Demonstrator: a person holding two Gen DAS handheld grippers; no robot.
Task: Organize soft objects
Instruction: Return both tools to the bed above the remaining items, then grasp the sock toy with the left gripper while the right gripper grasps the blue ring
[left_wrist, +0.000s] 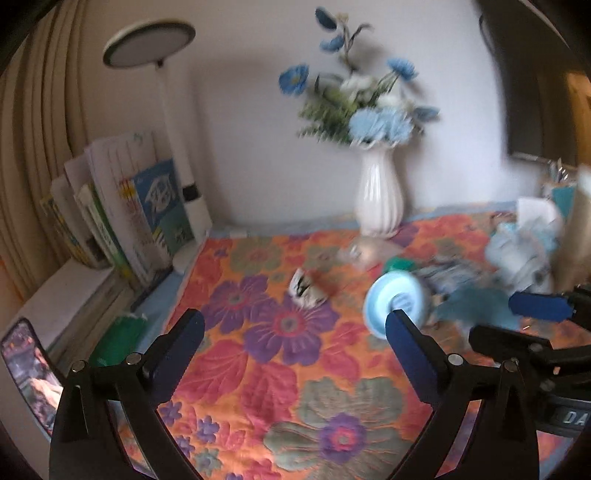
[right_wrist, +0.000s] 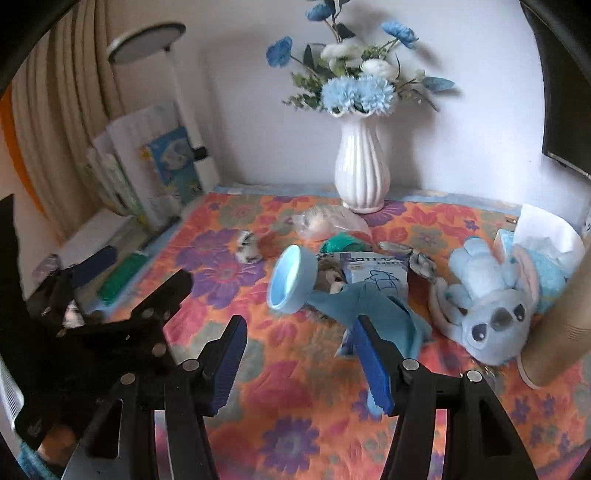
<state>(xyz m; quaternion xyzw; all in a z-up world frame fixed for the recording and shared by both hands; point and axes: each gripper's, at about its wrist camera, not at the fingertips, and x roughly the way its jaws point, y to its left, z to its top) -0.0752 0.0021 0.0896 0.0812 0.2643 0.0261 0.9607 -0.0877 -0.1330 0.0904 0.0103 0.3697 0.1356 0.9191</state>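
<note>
Left gripper (left_wrist: 295, 332): jaws spread wide, nothing between them, held above the table covered by an orange quilted cloth with purple and red flowers (left_wrist: 258, 369). Its view is blurred.

Right gripper (right_wrist: 301, 354): jaws roughly half open, empty, pads clear of every object. The tip of its right jaw overlaps a teal cloth garment (right_wrist: 373, 306) in the picture; contact cannot be confirmed.

Soft objects: the teal cloth garment lies crumpled near the middle of the table, just beyond the right gripper. A light blue plush toy with big ears and dark eyes (right_wrist: 487, 306) lies on its side to the right of it, near the table's right edge, beside a beige cardboard tube (right_wrist: 561, 325).

Other items: a light blue plastic funnel-shaped object (right_wrist: 291, 277) lies tipped at the garment's left end. A small black-and-white crumpled item (right_wrist: 248, 251) sits apart, further left. A clear plastic bag (right_wrist: 325, 221) lies in front of a white ribbed ceramic vase of blue and white flowers (right_wrist: 362, 162) at the back wall. Upright books (left_wrist: 122, 206) and a white desk lamp (left_wrist: 147, 42) stand at the left.
</note>
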